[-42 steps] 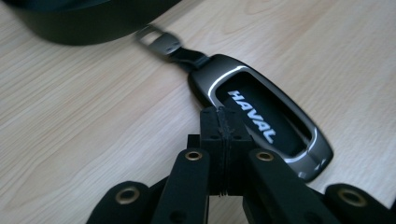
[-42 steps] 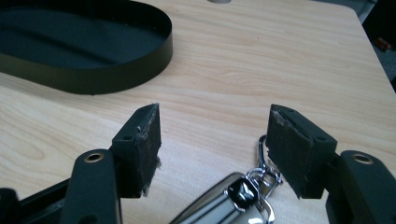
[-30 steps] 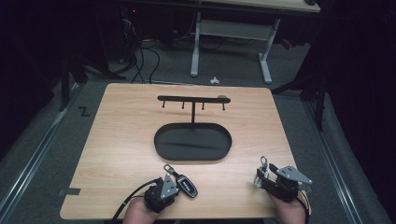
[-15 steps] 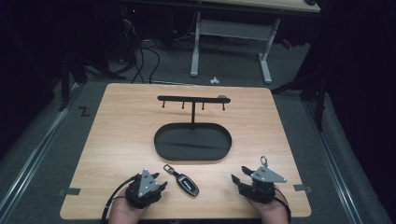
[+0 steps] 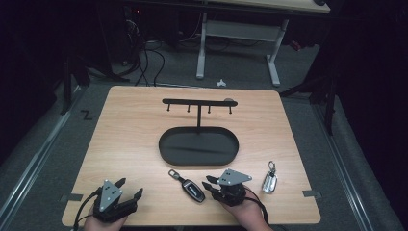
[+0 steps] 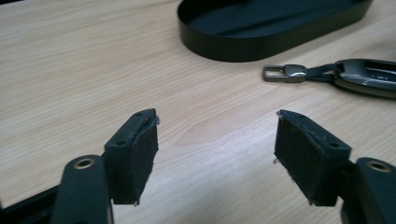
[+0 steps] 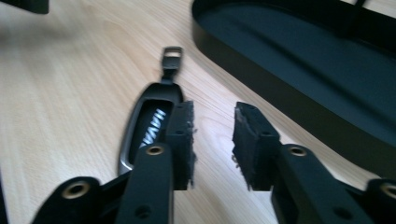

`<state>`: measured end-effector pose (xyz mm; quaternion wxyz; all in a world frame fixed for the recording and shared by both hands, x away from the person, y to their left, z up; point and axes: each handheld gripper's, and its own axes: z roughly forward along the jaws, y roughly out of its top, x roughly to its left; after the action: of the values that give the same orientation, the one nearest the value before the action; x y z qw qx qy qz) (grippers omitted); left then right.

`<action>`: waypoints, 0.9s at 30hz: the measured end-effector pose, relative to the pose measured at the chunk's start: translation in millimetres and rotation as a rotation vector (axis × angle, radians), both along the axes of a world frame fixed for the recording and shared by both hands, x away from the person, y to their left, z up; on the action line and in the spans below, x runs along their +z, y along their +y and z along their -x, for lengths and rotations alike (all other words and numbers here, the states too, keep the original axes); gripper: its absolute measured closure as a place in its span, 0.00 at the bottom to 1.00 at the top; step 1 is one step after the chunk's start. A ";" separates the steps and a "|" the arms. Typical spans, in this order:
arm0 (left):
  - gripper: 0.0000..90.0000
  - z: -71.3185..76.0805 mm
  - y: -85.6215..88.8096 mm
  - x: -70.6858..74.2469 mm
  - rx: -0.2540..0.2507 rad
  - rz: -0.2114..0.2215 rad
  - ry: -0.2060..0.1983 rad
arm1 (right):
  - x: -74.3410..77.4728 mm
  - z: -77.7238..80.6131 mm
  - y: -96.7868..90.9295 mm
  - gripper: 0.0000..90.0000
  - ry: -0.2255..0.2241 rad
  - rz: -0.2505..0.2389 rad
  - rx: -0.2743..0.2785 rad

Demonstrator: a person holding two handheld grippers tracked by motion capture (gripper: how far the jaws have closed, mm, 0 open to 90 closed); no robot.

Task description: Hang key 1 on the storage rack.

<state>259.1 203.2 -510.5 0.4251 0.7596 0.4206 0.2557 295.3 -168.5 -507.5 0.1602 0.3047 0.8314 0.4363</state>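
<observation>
A black car key fob (image 5: 191,186) with a metal loop lies on the wooden table (image 5: 134,125) in front of the black oval tray (image 5: 198,146). A silver key fob (image 5: 269,182) lies near the right front. My left gripper (image 5: 131,186) is at the front left, its jaws open and just widening, with bare wood between them (image 6: 217,116); the black fob (image 6: 369,77) lies off to its right. My right gripper (image 5: 208,186) points at the black fob. Its jaws (image 7: 214,109) have just been narrowing with nothing between them; the fob (image 7: 149,126) lies just outside its left jaw.
A black hook rack (image 5: 198,102) on a post rises from the tray's far side, its hooks bare. Bare wood stretches left of the tray. A desk frame (image 5: 235,43) and cables stand on the floor beyond the table.
The left gripper has opened and moved left, away from the black fob. The right gripper has moved left from the silver fob, which now lies alone, and its jaws have narrowed.
</observation>
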 end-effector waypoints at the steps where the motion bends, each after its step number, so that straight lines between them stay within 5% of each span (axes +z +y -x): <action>1: 0.32 0.8 3.3 -1.1 0.010 0.010 -0.002 | 0.0 0.0 0.0 0.81 0.000 0.000 0.000; 10: 0.31 4.9 9.4 -5.6 0.022 -0.008 0.004 | -2.3 0.8 14.9 1.00 0.027 0.015 0.071; 27: 0.31 1.9 2.5 -5.7 -0.024 -0.003 -0.010 | -17.3 9.3 27.1 1.00 0.054 0.129 0.126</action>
<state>257.2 205.6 -516.2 0.4292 0.7640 0.4090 0.2547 286.0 -141.5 -524.8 0.1291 0.2527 0.8792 0.3827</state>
